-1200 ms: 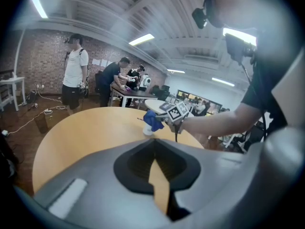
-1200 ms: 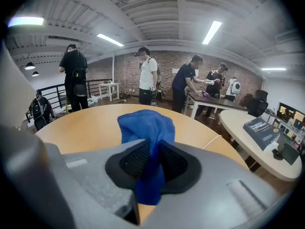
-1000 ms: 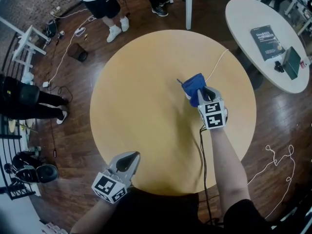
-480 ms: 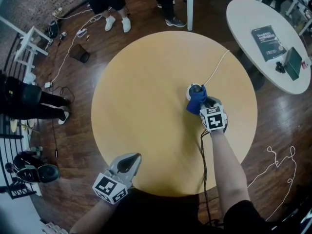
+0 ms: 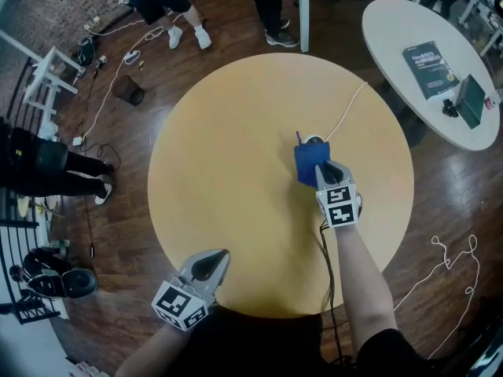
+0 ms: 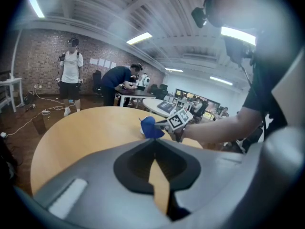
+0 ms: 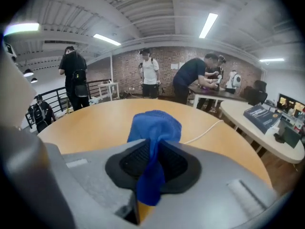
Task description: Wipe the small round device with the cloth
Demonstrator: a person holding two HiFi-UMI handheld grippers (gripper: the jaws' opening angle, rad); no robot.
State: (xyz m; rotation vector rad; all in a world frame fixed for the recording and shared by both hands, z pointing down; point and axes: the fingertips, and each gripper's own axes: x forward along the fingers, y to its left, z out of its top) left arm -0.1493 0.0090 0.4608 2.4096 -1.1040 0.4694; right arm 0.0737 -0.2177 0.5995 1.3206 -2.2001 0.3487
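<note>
The right tool (image 5: 321, 171) is shut tight on a soft blue cloth (image 5: 306, 164). In the right gripper view you can see the cloth (image 7: 155, 128) pinched between the two dark pads, with a puffy bit sticking out past the tips and a tail hanging down behind them.

The small round white device (image 5: 315, 140) sits on the round tan wooden surface (image 5: 228, 171), a bit right of the middle, just past the right tool. A thin white cord (image 5: 350, 104) runs from it toward the far edge.

Here is what has changed. A second ago the cloth was bunched up in a ball over the device. Half a second ago it had slid to the near side, and the device's dark top was showing. Now the cloth hangs flat like a little flag and covers that top again (only a thin white bit of the rim peeks out at the far side). The right tool has also come a little lower and closer to the person. I think this means the wiping is going on right now, back and forth, and is not finished yet.

The left tool (image 5: 214, 259) waits at the near edge of the surface, well apart from the device. Its jaws are together and hold nothing.
</note>
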